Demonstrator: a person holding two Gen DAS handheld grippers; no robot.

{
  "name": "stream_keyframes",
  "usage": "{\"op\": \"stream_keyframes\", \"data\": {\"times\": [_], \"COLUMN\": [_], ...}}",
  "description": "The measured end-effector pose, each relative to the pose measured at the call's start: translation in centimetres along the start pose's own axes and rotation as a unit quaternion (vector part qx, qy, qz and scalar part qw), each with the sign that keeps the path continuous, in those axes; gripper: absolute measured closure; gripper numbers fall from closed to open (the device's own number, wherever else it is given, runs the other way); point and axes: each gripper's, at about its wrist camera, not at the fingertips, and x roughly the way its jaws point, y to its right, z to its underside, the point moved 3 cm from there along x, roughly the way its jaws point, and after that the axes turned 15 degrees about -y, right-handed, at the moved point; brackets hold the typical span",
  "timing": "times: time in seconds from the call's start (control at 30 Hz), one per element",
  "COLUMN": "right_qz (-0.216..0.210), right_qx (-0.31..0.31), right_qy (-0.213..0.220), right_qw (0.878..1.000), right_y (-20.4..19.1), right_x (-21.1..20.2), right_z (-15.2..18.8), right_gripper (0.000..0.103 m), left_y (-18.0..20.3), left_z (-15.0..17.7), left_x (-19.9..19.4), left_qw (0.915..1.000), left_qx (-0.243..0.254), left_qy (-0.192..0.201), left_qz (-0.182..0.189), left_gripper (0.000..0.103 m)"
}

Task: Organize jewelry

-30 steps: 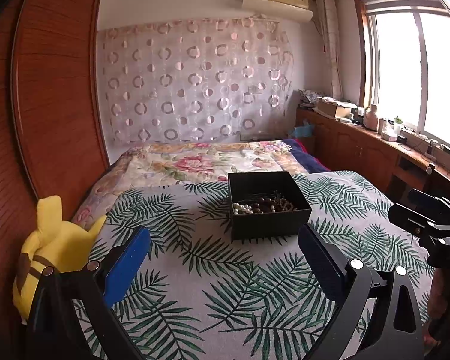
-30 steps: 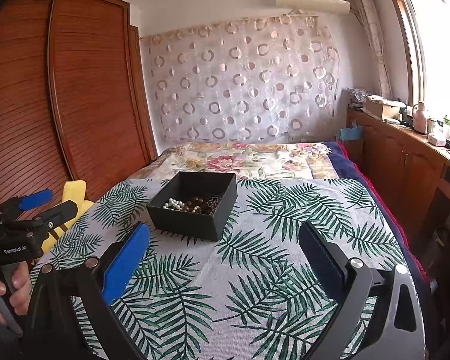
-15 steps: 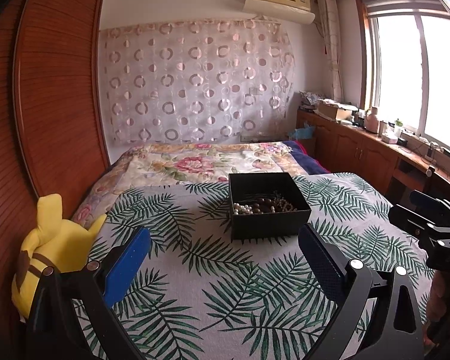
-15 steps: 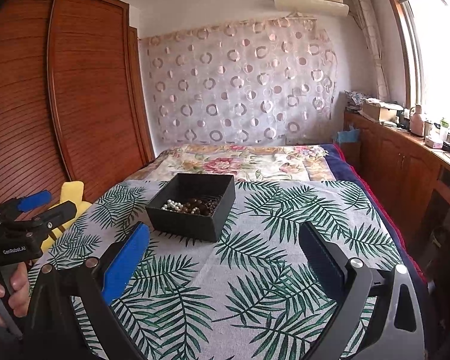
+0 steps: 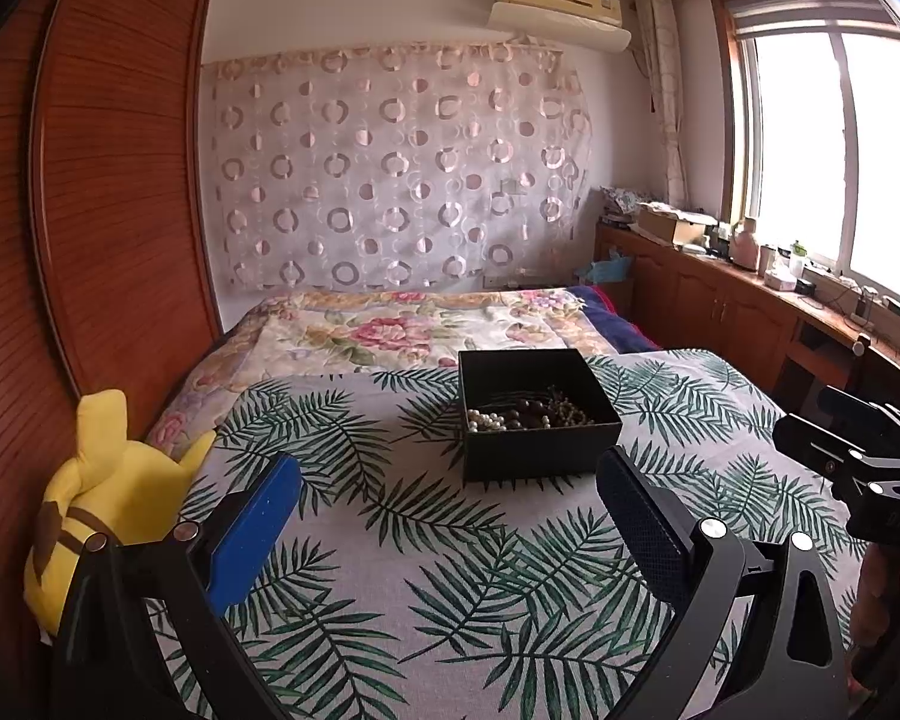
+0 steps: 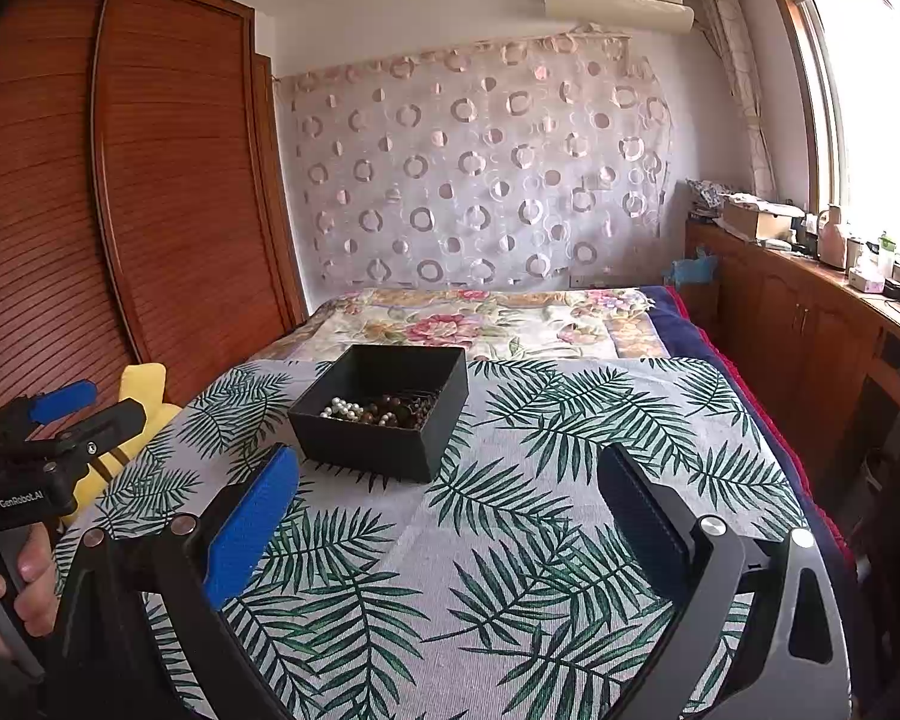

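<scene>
You held your left hand-held gripper (image 5: 448, 501) low over the bed (image 5: 450, 570), its blue-padded fingers (image 5: 252, 534) spread wide apart with nothing between them. Your right hand-held gripper (image 6: 448, 498) sat the same way, fingers apart and holding nothing.

The black box (image 5: 534, 420) stood ahead of your left hand-held gripper, a little right of the centre line between its fingers, resting on the palm-leaf cover. From your right hand-held gripper the same black box (image 6: 384, 411) lay ahead and to the left, past the tip of the left finger. Neither gripper touched it.

Inside the box, the jewelry (image 5: 525, 414) lay heaped toward the near wall: a white pearl strand (image 6: 343, 408) on the left of the pile, dark brown beads (image 6: 397, 411) beside it, and thin dark cords running back from them.

A yellow plush toy (image 5: 99, 498) leaned at the bed's edge, off to the left of your left hand-held gripper, against the wooden wardrobe (image 5: 108, 192). Beyond the box, a floral quilt (image 5: 390, 330) covered the far part of the bed.
</scene>
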Motion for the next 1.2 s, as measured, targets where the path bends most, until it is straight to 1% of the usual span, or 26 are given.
{"op": "stream_keyframes", "data": {"times": [1.2], "right_qz": [0.001], "right_qx": [0.001], "right_qy": [0.001], "right_qw": [1.000], "right_y": [0.03], "right_x": [0.03], "right_z": [0.12], "right_gripper": [0.003], "left_y": [0.23], "left_z": [-0.33], "left_x": [-0.33], "left_qw": [1.0000], "left_qx": [0.000], "left_qy": [0.005], "left_qz": [0.003], "left_gripper": [0.008]}}
